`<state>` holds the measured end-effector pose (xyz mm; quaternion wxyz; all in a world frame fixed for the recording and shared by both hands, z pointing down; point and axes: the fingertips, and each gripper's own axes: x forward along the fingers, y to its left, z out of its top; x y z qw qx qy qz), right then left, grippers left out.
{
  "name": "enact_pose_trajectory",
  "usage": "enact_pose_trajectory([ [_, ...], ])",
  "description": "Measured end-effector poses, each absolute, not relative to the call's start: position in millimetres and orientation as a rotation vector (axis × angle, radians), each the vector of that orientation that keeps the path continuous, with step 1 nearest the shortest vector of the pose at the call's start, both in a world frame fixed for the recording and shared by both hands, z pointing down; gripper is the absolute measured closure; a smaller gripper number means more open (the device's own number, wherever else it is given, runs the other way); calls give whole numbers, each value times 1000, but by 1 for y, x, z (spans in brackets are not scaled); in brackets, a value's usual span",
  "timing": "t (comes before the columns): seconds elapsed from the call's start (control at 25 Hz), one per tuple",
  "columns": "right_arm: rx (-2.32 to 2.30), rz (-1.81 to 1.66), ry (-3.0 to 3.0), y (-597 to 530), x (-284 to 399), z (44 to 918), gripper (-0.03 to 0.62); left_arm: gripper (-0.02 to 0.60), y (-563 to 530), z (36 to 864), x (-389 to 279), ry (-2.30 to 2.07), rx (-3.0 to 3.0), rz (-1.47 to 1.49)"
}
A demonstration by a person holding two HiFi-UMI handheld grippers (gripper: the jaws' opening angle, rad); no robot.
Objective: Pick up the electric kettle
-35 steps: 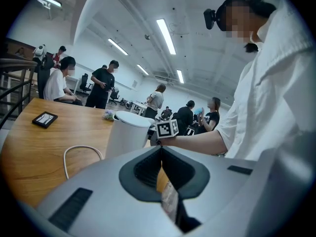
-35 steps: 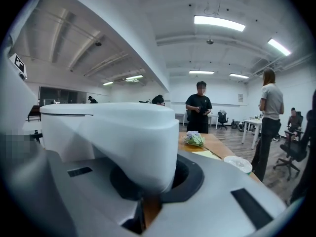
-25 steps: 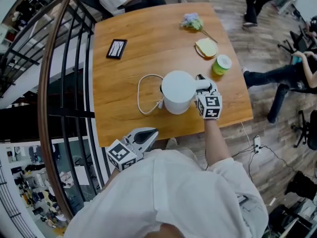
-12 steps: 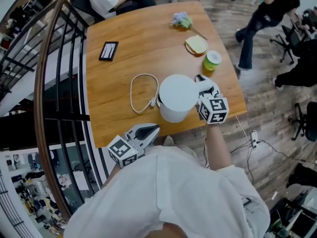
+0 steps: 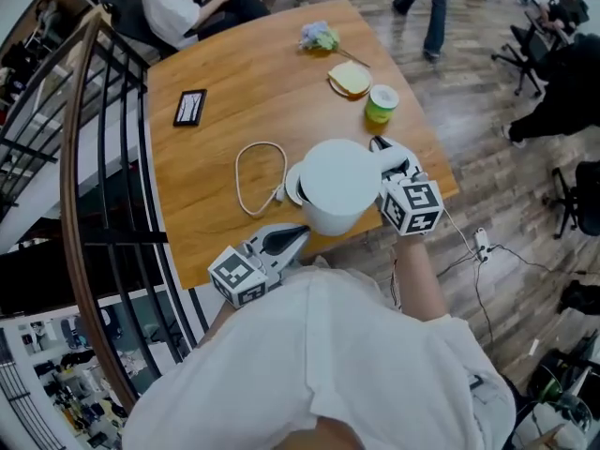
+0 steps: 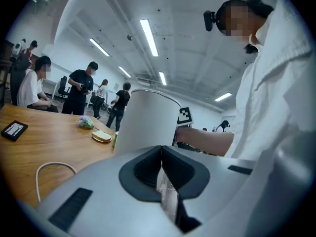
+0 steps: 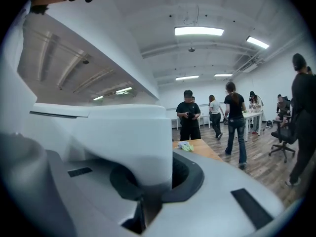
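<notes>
Overhead, the head view is taking in the whole wooden table (image 5: 234, 73), with a dark railing (image 5: 80, 157) curving along its left side, which neither gripper view is showing. A person in a white shirt (image 5: 328, 364) is standing at the table's near edge and filling the lower frame.

The white electric kettle (image 5: 336, 181) is hanging over that near edge, apparently lifted clear of the wood, with its round base (image 5: 292, 186) peeking out at its left. The right gripper (image 5: 382, 150) is clamping its jaws on the kettle's handle (image 5: 392, 162). Only the right gripper view is confirming this up close: the handle (image 7: 123, 142) is sitting squarely between the jaws, while the kettle's body is blocking most of that view's left half and people (image 7: 190, 113) are standing across the room.

The left gripper (image 5: 291, 235) is hovering just below the table edge, near the kettle but apart from it. The left gripper view is showing its jaws pressed together with nothing between them, and the kettle upright from the side.

A white cord (image 5: 246, 172) is looping from the base across the wood. Farther out, a phone (image 5: 190, 107) is lying flat, and a sandwich (image 5: 349, 79), a green cup (image 5: 380, 103) and a bunch of flowers (image 5: 319, 37) are clustering at the far right corner.
</notes>
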<state>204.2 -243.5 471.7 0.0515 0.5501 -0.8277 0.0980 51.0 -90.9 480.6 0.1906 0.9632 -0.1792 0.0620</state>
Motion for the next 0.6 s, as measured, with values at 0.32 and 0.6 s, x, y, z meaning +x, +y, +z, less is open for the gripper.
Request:
enact_pose_trajectory([
  [0.32, 1742, 230, -2489, -235, 218, 458, 565, 575, -92, 479, 59, -444, 2745, 181],
  [0.6, 1765, 211, -2473, -236, 217, 457, 565, 575, -97, 477, 55, -426, 2760, 178],
])
